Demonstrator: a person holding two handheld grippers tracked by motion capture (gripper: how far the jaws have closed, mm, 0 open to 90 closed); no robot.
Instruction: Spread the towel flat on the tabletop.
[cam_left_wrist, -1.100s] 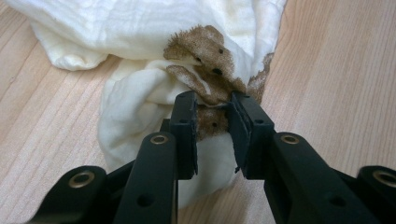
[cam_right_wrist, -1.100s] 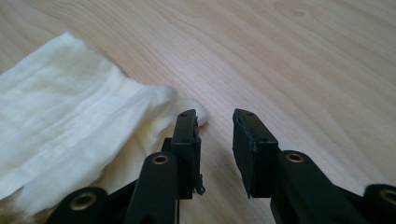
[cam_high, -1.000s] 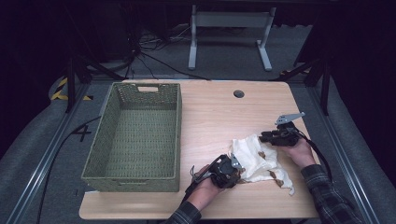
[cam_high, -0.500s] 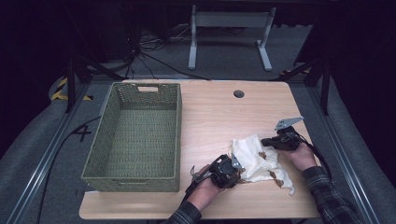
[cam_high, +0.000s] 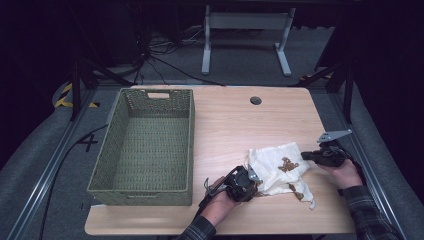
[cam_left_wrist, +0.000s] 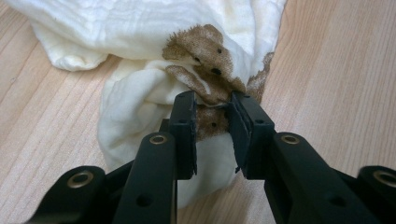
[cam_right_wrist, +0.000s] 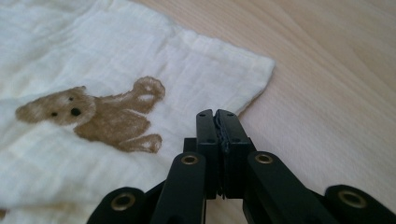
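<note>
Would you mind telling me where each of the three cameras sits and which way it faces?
High view: above the person's side, looking forward and down on the table, basket, cloth; forearms and both hands show.
Left gripper view: on the left gripper, jaws clamping bunched cloth.
Right gripper view: on the right gripper, jaws shut by the cloth's edge.
All three share the bear-printed cloth.
</note>
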